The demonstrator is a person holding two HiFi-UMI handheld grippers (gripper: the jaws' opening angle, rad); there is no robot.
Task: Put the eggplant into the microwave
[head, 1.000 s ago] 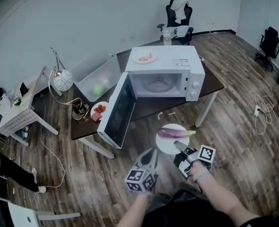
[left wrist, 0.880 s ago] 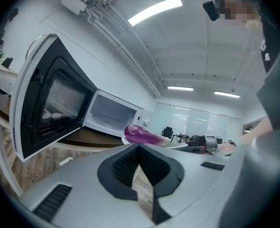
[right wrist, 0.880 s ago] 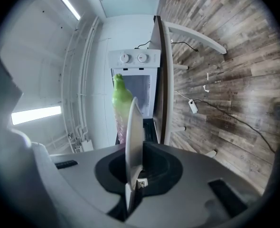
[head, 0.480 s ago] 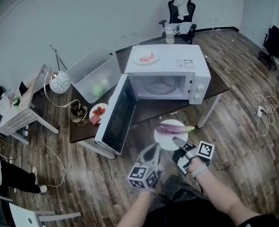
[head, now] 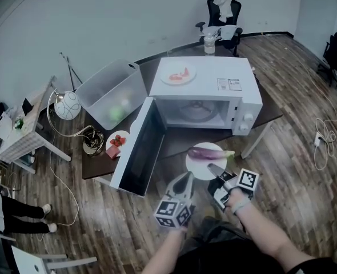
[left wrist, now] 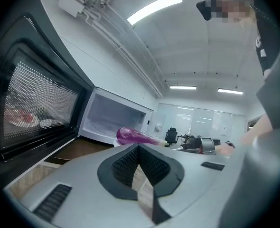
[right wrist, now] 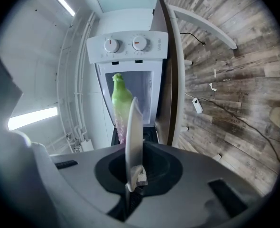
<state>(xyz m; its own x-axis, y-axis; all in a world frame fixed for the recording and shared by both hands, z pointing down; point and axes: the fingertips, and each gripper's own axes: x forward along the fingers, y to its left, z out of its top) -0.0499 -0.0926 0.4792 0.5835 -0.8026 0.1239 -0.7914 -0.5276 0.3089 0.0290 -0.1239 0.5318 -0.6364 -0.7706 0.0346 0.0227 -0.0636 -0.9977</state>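
Purple eggplant on white plate, rim between right gripper's fingers.

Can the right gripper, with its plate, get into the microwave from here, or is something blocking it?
Probably yes. The microwave has its door wide open to the left, the cavity looks empty, and nothing stands between it and the right gripper, shut on the plate carrying the eggplant.

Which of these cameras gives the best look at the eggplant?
The head view: the whole eggplant lies on its white plate before the open microwave. The left gripper view catches mainly its purple body; in the right gripper view the edge-on plate hides most, leaving the green stem.
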